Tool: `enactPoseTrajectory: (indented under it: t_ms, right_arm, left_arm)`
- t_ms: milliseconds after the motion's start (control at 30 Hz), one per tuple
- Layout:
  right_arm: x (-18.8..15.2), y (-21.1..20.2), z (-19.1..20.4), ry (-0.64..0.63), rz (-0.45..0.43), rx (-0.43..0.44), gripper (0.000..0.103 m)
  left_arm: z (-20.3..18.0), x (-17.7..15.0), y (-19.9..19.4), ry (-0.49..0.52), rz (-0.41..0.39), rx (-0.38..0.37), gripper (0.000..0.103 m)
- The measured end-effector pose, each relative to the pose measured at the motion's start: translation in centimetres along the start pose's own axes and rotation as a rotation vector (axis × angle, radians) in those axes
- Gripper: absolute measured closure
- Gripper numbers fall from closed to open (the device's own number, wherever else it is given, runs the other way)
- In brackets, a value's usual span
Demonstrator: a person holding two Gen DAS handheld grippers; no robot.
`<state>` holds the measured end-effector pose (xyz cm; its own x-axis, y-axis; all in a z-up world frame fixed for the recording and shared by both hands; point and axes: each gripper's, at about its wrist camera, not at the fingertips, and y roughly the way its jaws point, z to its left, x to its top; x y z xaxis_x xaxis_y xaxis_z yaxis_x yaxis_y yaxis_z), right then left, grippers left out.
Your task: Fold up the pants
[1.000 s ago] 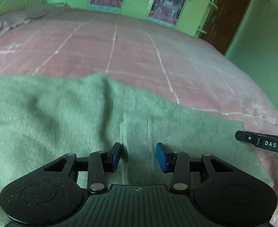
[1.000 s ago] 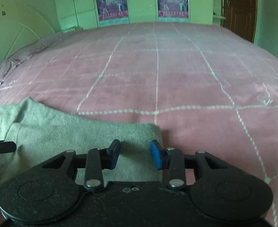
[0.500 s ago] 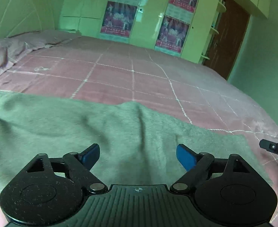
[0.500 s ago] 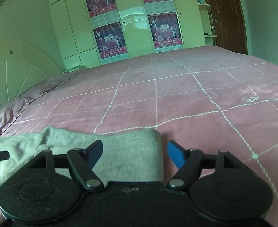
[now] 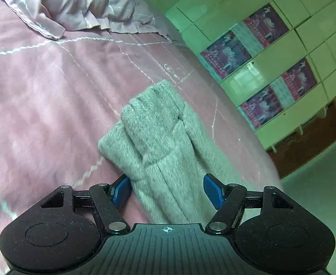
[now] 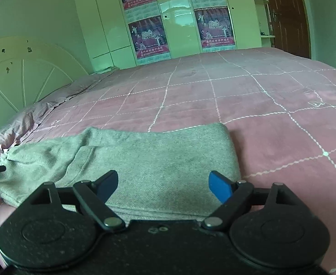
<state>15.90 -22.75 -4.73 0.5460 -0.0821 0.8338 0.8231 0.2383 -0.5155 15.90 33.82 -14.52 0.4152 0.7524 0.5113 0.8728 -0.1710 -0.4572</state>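
- Pants [image 5: 163, 142], grey and knitted, lie on the pink checked bedspread [image 5: 42, 105]; in the left wrist view the ribbed cuffs reach toward twelve o'clock, one leg stacked askew on the other.
- Left gripper [image 5: 166, 192] straddles the stacked legs, blue pads either side of the cloth and clear of it. Its jaws have just been narrowing from a wider spread, nothing pinched yet.
- Right gripper [image 6: 163, 186] hovers over the folded end of the pants [image 6: 145, 160], jaws spread wide and just opened further, gripping nothing.
- Next step, I judge: take the cuff end and carry it over toward the folded end. Pinch both layers together, low at the edge, or the top leg will slide off the lower.
- Left hand is rolled, so the wardrobe [image 5: 282, 45] slants from two o'clock; it tips down at the bed.
- Right hand sits level across, nose down, headboard [image 6: 19, 73] at ten o'clock.
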Motion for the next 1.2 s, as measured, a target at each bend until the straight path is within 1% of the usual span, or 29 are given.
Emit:
enactPoseTrajectory:
  t_ms: [33, 67, 100, 133, 167, 233, 267, 300, 367, 400, 433, 467, 500, 567, 600, 633, 667, 700, 733, 767, 800, 867, 933, 967, 1033, 1100, 1167, 1200]
  right_arm:
    - [0.1, 0.0, 0.3, -0.004, 0.007, -0.008, 0.023]
    - [0.1, 0.2, 0.8, -0.016, 0.022, -0.011, 0.023]
    - [0.2, 0.5, 1.4, -0.028, 0.032, -0.011, 0.023]
    - [0.3, 0.7, 2.3, -0.045, 0.041, -0.006, 0.023]
    - [0.6, 1.1, 3.3, -0.068, 0.048, 0.011, 0.023]
    - [0.9, 1.6, 5.9, -0.139, 0.047, 0.048, 0.024]
    - [1.0, 2.0, 7.2, -0.172, 0.044, 0.076, 0.024]
    - [0.9, 2.4, 8.6, -0.204, 0.044, 0.115, 0.024]
    - [0.3, 3.4, 11.7, -0.286, 0.040, 0.165, 0.022]
    - [-0.4, 4.3, 13.1, -0.339, 0.055, 0.169, 0.019]
    - [-1.6, 5.8, 14.6, -0.425, 0.112, 0.133, 0.019]
    - [-3.2, 8.0, 15.9, -0.530, 0.223, 0.065, 0.018]
    - [-4.2, 8.4, 16.1, -0.548, 0.190, 0.043, 0.014]
    - [-4.1, 8.4, 15.8, -0.474, 0.181, 0.033, 0.012]
    - [-3.9, 8.1, 15.8, -0.465, 0.180, 0.034, 0.012]
    - [-3.5, 7.5, 15.8, -0.458, 0.169, 0.040, 0.016]
    - [-3.0, 6.3, 15.5, -0.436, 0.127, 0.067, 0.018]
    - [-2.6, 4.7, 15.0, -0.408, 0.056, 0.097, 0.014]
    - [-2.3, 3.2, 14.4, -0.391, -0.011, 0.107, 0.005]
    - [-1.9, 2.0, 13.7, -0.377, -0.055, 0.099, 0.006]
    - [-1.6, 1.2, 12.7, -0.353, -0.077, 0.084, 0.006]
    - [-0.6, -0.2, 9.2, -0.227, -0.111, 0.053, 0.006]
    - [0.5, -1.5, 4.9, -0.033, -0.153, 0.021, 0.006]
    - [0.9, -2.0, 2.6, 0.059, -0.166, -0.006, 0.006]
    - [1.2, -3.0, -1.1, 0.192, -0.191, -0.060, 0.006]
    - [1.1, -4.0, -4.3, 0.280, -0.206, -0.081, 0.007]
    - [0.7, -5.0, -7.1, 0.360, -0.222, -0.088, 0.007]
    - [0.5, -5.6, -8.4, 0.399, -0.232, -0.089, 0.007]
  left_arm:
    - [0.8, 0.7, 0.8, -0.033, -0.004, -0.047, 0.032]
    - [1.5, 1.2, 1.2, -0.068, -0.018, -0.078, 0.033]
    - [2.0, 1.6, 1.4, -0.100, -0.037, -0.073, 0.060]
    - [1.7, 1.4, 2.0, -0.120, -0.043, -0.051, 0.064]
    - [1.3, 1.2, 1.7, -0.101, -0.064, -0.057, 0.065]
    - [-0.1, 0.1, 0.8, 0.020, -0.124, -0.054, 0.066]
    - [-0.1, -0.3, 0.6, 0.025, -0.131, -0.056, 0.066]
    - [0.6, -0.1, 0.2, 0.003, -0.131, -0.069, 0.066]
    - [1.8, -0.2, 0.3, -0.005, -0.114, -0.055, 0.066]
    - [2.6, -0.3, 0.1, -0.027, -0.109, -0.068, 0.066]
    - [3.1, -0.1, -0.2, -0.043, -0.105, -0.080, 0.066]
    - [2.8, 0.0, -0.1, -0.028, -0.102, -0.077, 0.065]
    - [2.5, 0.1, -0.2, -0.006, -0.096, -0.071, 0.065]
    - [2.1, 0.2, -0.4, 0.011, -0.098, -0.064, 0.065]
    - [2.1, 0.3, -0.4, 0.009, -0.096, -0.064, 0.065]
    - [2.1, 0.2, -0.6, 0.011, -0.096, -0.058, 0.065]
    - [1.8, 0.2, -0.7, 0.019, -0.097, -0.052, 0.065]
    - [1.4, 0.0, -1.1, 0.028, -0.104, -0.048, 0.066]
    - [0.4, 0.0, -1.5, 0.062, -0.118, -0.043, 0.066]
    - [-1.0, -0.1, -2.1, 0.116, -0.136, -0.037, 0.065]
    - [-2.5, -0.2, -2.5, 0.167, -0.153, -0.036, 0.065]
    - [-6.1, -0.4, -3.4, 0.254, -0.182, -0.042, 0.065]
    - [-10.5, -1.1, -4.0, 0.350, -0.217, -0.055, 0.065]
    - [-12.5, -1.5, -4.0, 0.386, -0.219, -0.066, 0.065]
    - [-17.3, -2.9, -3.5, 0.475, -0.210, -0.082, 0.065]
    - [-22.5, -5.0, -2.5, 0.578, -0.198, -0.100, 0.065]
    - [-27.5, -8.0, -1.3, 0.687, -0.194, -0.101, 0.065]
    - [-30.2, -9.9, -0.6, 0.730, -0.188, -0.116, 0.065]
